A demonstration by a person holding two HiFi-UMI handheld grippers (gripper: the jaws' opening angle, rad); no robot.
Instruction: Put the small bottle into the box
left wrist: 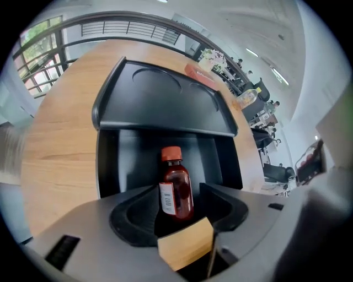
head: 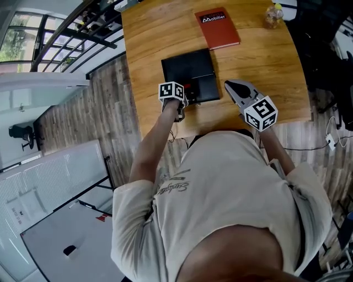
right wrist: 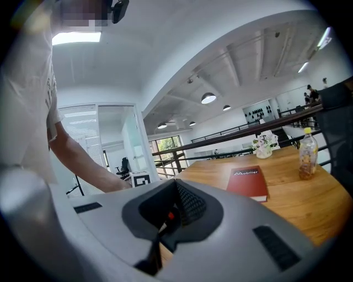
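The small bottle, dark red-brown with an orange-red cap and a white label, stands upright in the front compartment of the black box. The box's lid lies open behind it. My left gripper is open, its jaws on either side of the bottle with a narrow gap on each side. In the head view the left gripper sits at the front edge of the box, and a spot of red shows there. My right gripper hovers right of the box, shut and empty.
A red book lies on the wooden table beyond the box. A clear bottle of yellow drink stands at the far right corner. A small vase of flowers stands near the railing. The table's front edge is just under the grippers.
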